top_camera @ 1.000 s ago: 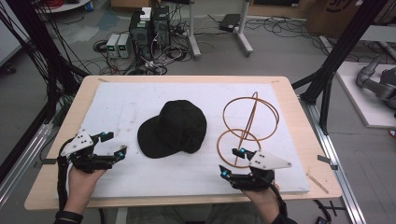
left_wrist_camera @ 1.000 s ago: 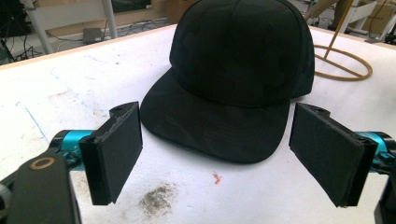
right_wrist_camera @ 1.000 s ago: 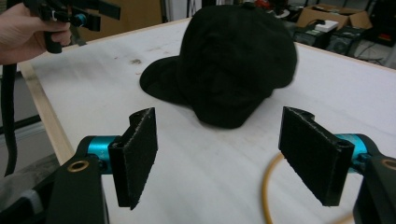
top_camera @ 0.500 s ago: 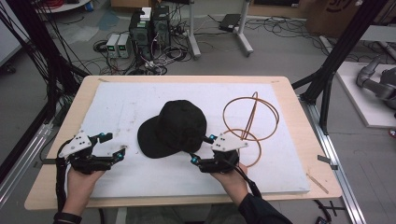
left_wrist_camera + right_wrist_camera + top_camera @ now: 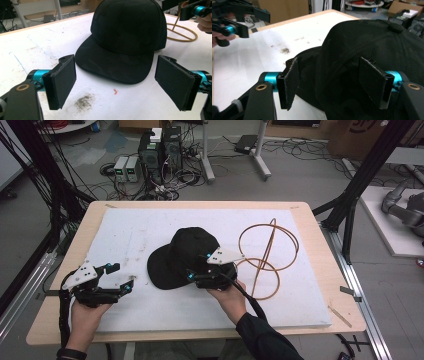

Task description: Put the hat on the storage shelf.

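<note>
black cap [image 5: 372, 47] between right gripper [image 5: 337, 82] jaws, perhaps touching

Each hand-held gripper [image 5: 116, 278] has black jaws, teal collars, grey plate; dark right sleeve [image 5: 267, 340]

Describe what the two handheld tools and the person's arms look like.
Both tools, left tool and right tool, are black with flat black pads, teal fittings, a grey triangular top plate and a trailing black cable. The right arm wears a dark sleeve; the left wrist a dark band.
</note>
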`<action>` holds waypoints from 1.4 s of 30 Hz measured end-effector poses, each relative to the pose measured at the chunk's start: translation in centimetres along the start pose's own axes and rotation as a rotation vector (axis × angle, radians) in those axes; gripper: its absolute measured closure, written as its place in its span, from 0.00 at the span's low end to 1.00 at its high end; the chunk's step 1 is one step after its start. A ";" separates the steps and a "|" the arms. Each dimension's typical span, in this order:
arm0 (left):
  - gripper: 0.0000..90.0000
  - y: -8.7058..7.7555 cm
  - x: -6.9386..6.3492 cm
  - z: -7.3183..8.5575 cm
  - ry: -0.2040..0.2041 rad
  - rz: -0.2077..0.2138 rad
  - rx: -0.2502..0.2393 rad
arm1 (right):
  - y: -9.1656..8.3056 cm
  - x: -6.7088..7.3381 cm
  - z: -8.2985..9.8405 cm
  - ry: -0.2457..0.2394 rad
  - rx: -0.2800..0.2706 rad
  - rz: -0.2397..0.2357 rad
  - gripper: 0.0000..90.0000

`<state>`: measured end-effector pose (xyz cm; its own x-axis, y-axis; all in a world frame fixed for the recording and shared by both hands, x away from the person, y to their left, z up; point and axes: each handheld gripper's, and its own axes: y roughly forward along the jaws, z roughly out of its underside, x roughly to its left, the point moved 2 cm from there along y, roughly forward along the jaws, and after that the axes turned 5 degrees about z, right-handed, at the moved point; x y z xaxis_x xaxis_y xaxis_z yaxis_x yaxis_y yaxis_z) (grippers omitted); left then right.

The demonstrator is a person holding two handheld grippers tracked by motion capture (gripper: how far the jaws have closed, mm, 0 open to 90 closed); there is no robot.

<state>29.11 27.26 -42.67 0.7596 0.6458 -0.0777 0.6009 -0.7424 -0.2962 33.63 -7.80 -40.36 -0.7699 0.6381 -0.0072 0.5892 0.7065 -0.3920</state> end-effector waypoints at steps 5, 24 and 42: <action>0.19 0.0 0.0 0.1 -0.001 -0.001 0.003 | 0.8 0.0 0.2 0.036 0.034 0.006 0.44; 0.19 0.2 -0.1 0.2 0.006 0.002 0.017 | 2.4 -0.7 0.4 0.090 0.086 0.049 0.73; 0.20 0.2 0.0 0.4 0.006 -0.006 0.022 | 1.8 -0.7 -0.1 0.122 0.052 -0.035 0.98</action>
<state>29.12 27.21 -43.16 0.7578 0.6487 -0.0702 0.5996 -0.7347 -0.3174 35.21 -6.96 -41.00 -0.7521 0.6483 0.1182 0.5467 0.7140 -0.4374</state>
